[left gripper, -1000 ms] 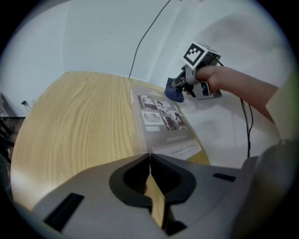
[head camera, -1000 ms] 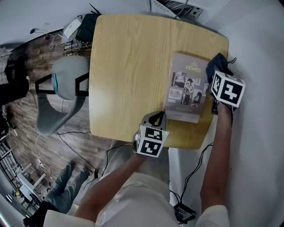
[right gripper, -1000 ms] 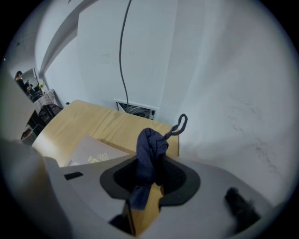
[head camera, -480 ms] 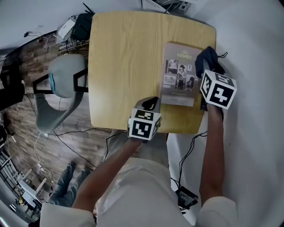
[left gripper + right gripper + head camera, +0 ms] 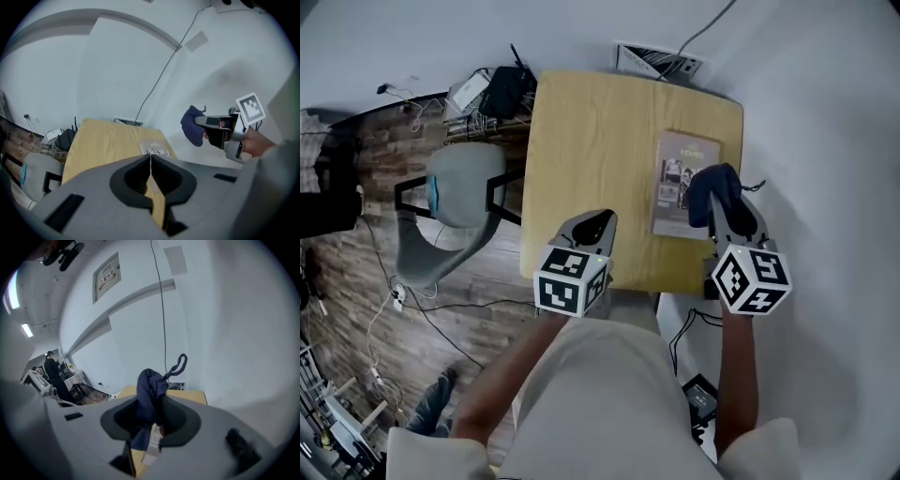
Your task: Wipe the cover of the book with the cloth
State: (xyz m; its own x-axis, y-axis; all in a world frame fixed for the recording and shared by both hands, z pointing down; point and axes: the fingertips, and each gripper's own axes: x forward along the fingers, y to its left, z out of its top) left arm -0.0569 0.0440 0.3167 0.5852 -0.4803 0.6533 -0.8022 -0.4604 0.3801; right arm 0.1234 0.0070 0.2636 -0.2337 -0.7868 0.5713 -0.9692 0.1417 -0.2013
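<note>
- The right claw [image 5: 724,208] is clamped on a dark blue cloth [image 5: 711,190]. The bunched fabric fills the gap between its jaws, and a small loop sticks up from the top.
- In the head view the cloth sits right of centre, overlapping the right edge of the book [image 5: 682,178] in the picture. The left gripper view shows it held up in the air, clear of the cover.
- The book lies flat, cover up, on the right part of the wooden counter [image 5: 591,141], close to the right edge.
- The left claw [image 5: 596,221] has its jaws pressed together with nothing between them. It hovers at the counter's near edge, lower middle of the frame, left of the book and apart from it.
- A grey chair [image 5: 459,187] stands beside the counter, at the left of the frame.
</note>
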